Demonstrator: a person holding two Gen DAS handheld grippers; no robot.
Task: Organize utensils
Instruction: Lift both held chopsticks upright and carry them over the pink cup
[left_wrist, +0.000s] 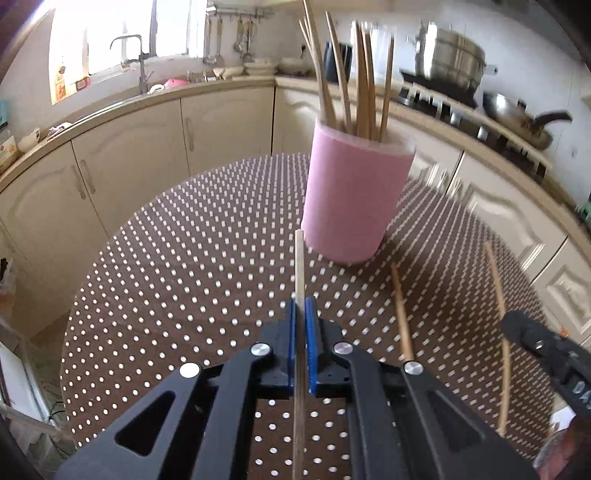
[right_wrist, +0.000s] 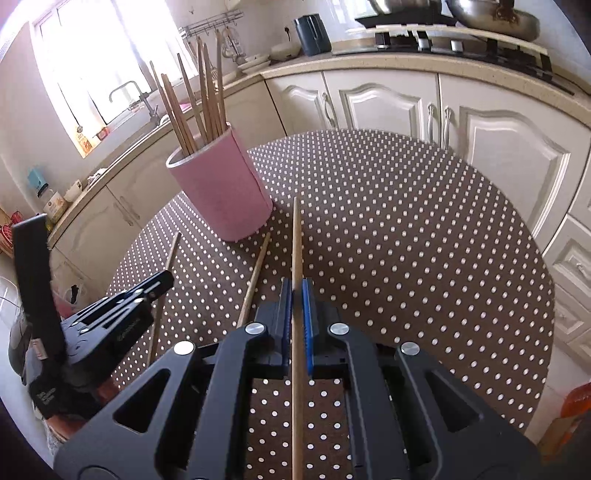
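A pink holder (left_wrist: 354, 199) (right_wrist: 221, 192) with several wooden chopsticks stands upright on the round dotted table (left_wrist: 177, 280) (right_wrist: 406, 240). My left gripper (left_wrist: 303, 308) is shut on a pale chopstick (left_wrist: 299, 266) whose tip points at the holder's base. My right gripper (right_wrist: 296, 291) is shut on another chopstick (right_wrist: 295, 240), its tip just right of the holder. A third chopstick (left_wrist: 402, 314) (right_wrist: 256, 273) lies loose on the table between the two grippers. Each gripper shows in the other's view: the right gripper (left_wrist: 511, 325) at the right edge, the left gripper (right_wrist: 164, 278) at the lower left.
Cream kitchen cabinets (right_wrist: 388, 107) curve around the far side of the table. A sink with a tap (left_wrist: 142, 66) is under the window, and a stove with a steel pot (left_wrist: 454, 59) and a pan (left_wrist: 517, 118) is to the right.
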